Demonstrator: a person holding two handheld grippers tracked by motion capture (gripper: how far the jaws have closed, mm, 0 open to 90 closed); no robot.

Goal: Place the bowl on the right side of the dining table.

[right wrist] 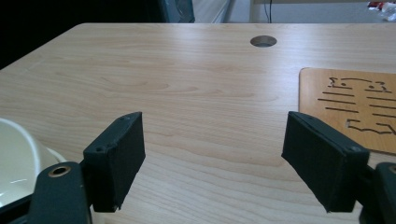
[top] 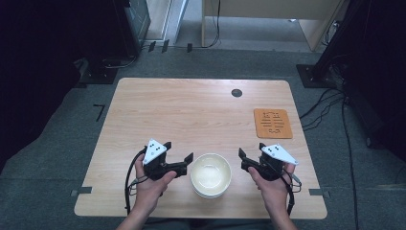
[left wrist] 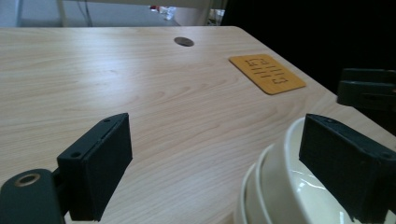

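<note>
Stacked bowls (top: 210, 175) between spread grippers

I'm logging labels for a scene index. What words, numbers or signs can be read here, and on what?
No readable words, brands or numbers.
Coaster: cut-out lines and shapes, a pattern, not legible as text.
Floor: black tape mark shaped like "7"; may be only a marker.
Grey plates on the grippers: black dots, no text.

It looked like a lab: a bare desk (top: 201, 115) on grey carpet (top: 62, 143), ringed by cables (top: 330, 105) and stands (top: 313, 74).
</note>
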